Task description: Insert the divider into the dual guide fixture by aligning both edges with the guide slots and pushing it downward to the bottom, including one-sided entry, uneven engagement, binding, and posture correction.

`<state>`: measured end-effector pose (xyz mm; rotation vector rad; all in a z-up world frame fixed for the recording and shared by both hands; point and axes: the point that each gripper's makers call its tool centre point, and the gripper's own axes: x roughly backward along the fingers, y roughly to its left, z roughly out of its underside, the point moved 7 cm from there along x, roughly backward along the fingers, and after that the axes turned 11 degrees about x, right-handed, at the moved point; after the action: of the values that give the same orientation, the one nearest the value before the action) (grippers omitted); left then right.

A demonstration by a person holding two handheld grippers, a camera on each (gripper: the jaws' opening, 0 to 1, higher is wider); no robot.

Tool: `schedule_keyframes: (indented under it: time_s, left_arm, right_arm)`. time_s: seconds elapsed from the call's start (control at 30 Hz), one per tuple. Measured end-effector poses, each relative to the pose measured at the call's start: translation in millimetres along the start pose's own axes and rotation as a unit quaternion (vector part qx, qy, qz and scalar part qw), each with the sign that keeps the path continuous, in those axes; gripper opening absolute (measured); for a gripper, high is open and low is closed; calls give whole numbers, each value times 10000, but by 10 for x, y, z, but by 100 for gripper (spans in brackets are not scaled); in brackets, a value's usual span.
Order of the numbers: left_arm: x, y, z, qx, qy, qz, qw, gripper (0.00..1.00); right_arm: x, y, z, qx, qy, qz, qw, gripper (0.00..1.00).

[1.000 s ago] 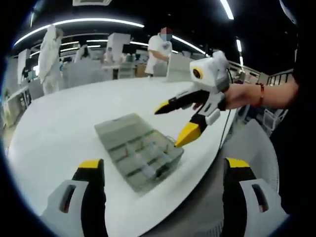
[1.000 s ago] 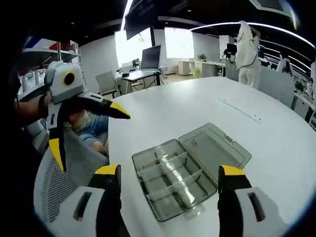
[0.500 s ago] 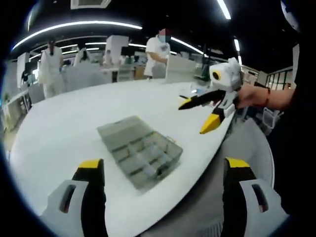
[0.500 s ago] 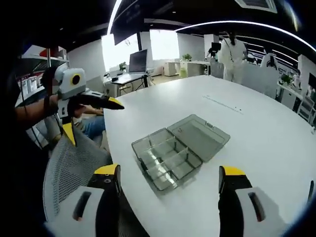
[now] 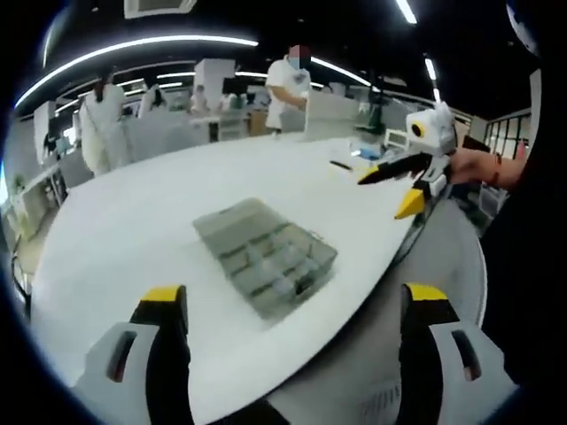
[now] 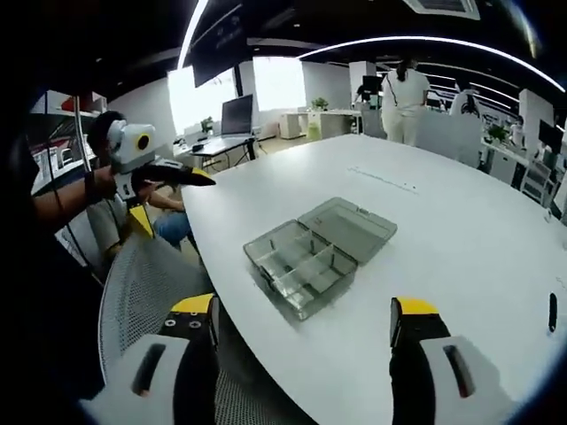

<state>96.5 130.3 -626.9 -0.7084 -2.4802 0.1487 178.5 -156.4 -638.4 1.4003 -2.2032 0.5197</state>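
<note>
I hold both grippers off the near edge of the white oval table (image 6: 461, 230), clear of the work. In the left gripper view, my left gripper (image 5: 297, 305) rides with its yellow-tipped jaws spread wide and nothing between them; the right gripper (image 5: 400, 190) hangs in the air at the table's edge, jaws parted. In the right gripper view, my right gripper (image 6: 303, 317) is likewise spread apart and empty, and the left gripper (image 6: 168, 199) shows at far left above a grey mesh chair (image 6: 146, 283). The clear plastic compartment box (image 6: 314, 252) lies on the table with its lid folded flat beside it, dividers (image 6: 306, 264) standing in its tray. People in white coats (image 5: 102, 128) stand at benches beyond the table.
</note>
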Motion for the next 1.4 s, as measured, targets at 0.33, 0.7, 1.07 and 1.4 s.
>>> schedule_keyframes:
  time_s: [0.33,0.7,1.07,1.4]
  left_arm:
    - [82,-3,105,178,10,-160,9997,99]
    - [143,4,92,227,-21,-287,9993,99]
    - [140,-68,76,324,-153,-252,9990,99]
    - [179,-31,54,346,-175,-296,9988,99]
  right_arm:
    - [245,-16,85,-146,-10,161,9998,80]
    - [243,-44,92,-145,-1,171,9997,79]
    - [116,8,66,-24,81,-23,10000,78]
    - [50,-15,40,132,169,-54,9998,78]
